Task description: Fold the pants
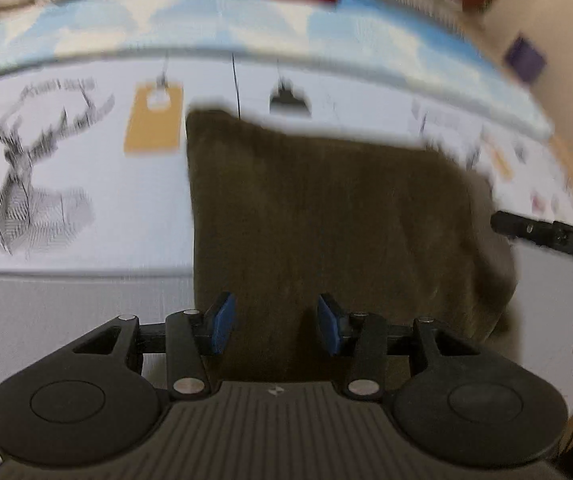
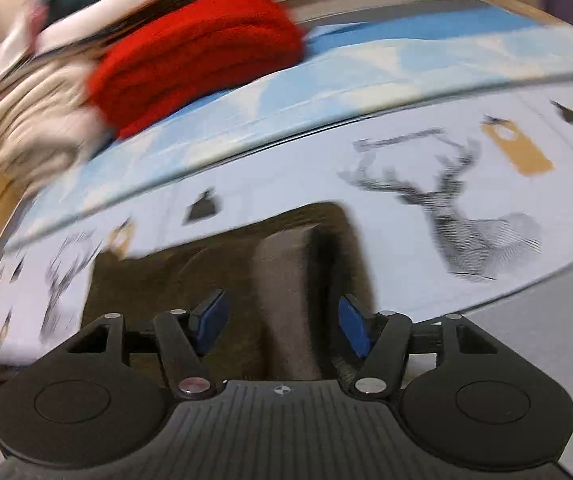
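Note:
Dark olive-brown pants (image 1: 326,216) lie folded into a rough rectangle on a white sheet printed with deer. My left gripper (image 1: 276,322) is open above their near edge, blue pads apart, with nothing between them. The other gripper's black tip (image 1: 504,222) shows at the pants' right edge. In the right wrist view the pants (image 2: 190,276) lie under my right gripper (image 2: 282,326), which is open. A raised fold of the fabric (image 2: 286,288) stands in the gap between its fingers, touching neither pad as far as I can tell. Both views are blurred.
A red folded garment (image 2: 198,56) and a pile of beige and white clothes (image 2: 30,120) sit at the back on a blue cloud-print cover (image 1: 246,24). A printed deer (image 1: 30,184) and orange tag (image 1: 152,120) mark the sheet. Grey surface (image 1: 66,312) lies nearest me.

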The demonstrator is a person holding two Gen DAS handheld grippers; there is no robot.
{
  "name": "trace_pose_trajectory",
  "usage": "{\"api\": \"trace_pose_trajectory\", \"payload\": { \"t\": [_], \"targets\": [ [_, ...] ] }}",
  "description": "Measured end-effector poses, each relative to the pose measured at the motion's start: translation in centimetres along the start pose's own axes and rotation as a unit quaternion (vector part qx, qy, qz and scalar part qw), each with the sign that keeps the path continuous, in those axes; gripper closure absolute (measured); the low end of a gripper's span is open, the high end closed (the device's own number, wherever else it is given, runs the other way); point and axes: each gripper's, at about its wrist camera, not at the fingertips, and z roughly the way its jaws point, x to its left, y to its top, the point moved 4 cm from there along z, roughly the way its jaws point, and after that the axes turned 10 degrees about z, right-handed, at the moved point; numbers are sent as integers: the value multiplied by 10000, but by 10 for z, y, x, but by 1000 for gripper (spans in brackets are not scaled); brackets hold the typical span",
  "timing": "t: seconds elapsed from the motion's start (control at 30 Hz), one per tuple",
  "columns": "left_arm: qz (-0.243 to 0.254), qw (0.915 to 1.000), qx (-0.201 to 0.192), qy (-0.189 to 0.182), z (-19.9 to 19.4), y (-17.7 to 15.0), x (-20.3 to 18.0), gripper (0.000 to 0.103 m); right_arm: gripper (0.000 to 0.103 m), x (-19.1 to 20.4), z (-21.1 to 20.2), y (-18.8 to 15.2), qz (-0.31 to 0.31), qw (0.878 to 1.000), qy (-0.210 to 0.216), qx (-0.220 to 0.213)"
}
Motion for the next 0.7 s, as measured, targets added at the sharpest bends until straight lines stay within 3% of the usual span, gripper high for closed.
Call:
{"api": "trace_pose_trajectory", "payload": {
  "t": [0.07, 0.1, 0.13, 0.2, 0.27, 0.33, 0.4, 0.43, 0.47, 0.6, 0.7],
  "targets": [
    [421, 9980, 323, 334, 15, -16, -3, 50, 36, -2, 16, -16, -479, 9966, -432, 508],
    [527, 9974, 274, 413, 14, -17, -6, 50, 29, -8, 24, -27, -592, 9925, -766, 749],
    [515, 9974, 236, 447, 11, -16, -7, 51, 30, -15, 28, -32, -502, 9914, -829, 882],
    [499, 9980, 75, 387, -3, -15, -12, 51, 35, -20, 22, -27, -143, 9939, -697, 838],
    [788, 9965, -170, 227, -17, -15, -25, 51, 36, -14, 8, -20, -278, 9965, -576, 531],
    [1144, 9934, 43, 114, -12, -24, -36, 51, 36, -12, 6, -24, -613, 9949, -592, 535],
    [1763, 9831, 318, 379, 4, -42, -48, 50, 25, -23, 19, -36, -711, 9888, -916, 938],
    [2099, 9757, 256, 568, 4, -46, -57, 49, 25, -29, 21, -39, -582, 9881, -958, 1056],
    [2171, 9736, 225, 668, 0, -46, -61, 49, 25, -32, 20, -37, -395, 9893, -906, 1073],
    [1505, 9847, -84, 879, -33, -41, -57, 46, 29, -15, -13, -26, -600, 9933, -893, 432],
    [1155, 9836, -626, 1236, -77, -38, -57, 25, 25, 0, -49, -24, -796, 9932, -835, -158]
  ]
}}
